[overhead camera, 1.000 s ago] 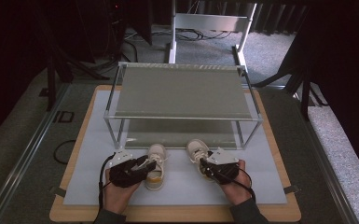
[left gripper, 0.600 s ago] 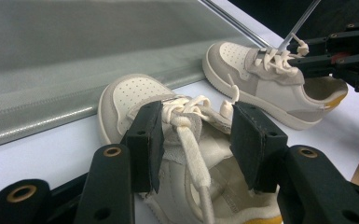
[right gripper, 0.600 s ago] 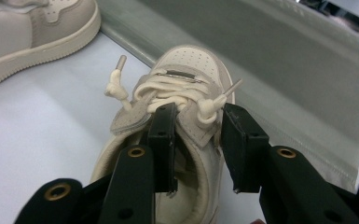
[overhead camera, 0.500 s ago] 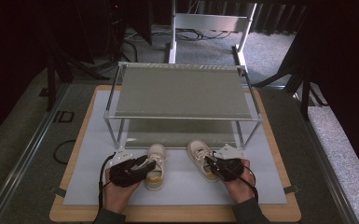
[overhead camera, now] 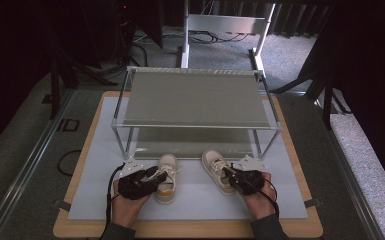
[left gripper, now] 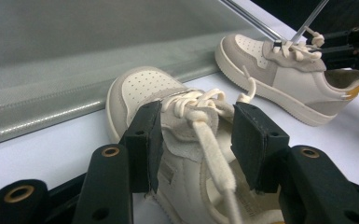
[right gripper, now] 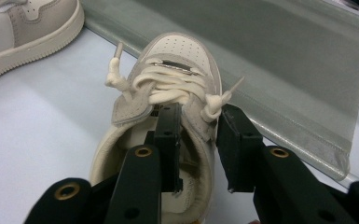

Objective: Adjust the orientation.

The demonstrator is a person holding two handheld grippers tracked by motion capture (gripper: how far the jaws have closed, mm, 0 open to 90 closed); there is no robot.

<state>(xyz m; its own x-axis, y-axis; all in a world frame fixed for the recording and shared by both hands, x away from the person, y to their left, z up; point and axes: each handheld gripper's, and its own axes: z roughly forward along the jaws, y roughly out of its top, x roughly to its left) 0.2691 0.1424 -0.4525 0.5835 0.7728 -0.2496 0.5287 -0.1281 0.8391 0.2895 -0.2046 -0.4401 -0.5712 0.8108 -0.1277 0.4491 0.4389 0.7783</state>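
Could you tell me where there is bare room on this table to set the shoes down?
The rack's top shelf is bare, as is the lower shelf. On the white mat, the strips left and right of the rack legs are free. It is crowded at the front, where the left shoe, right shoe and both hand-held grippers sit.

Your left hand-held gripper (left gripper: 193, 140) hides the near shoe's (left gripper: 168, 116) sides; its heel is cut off below.
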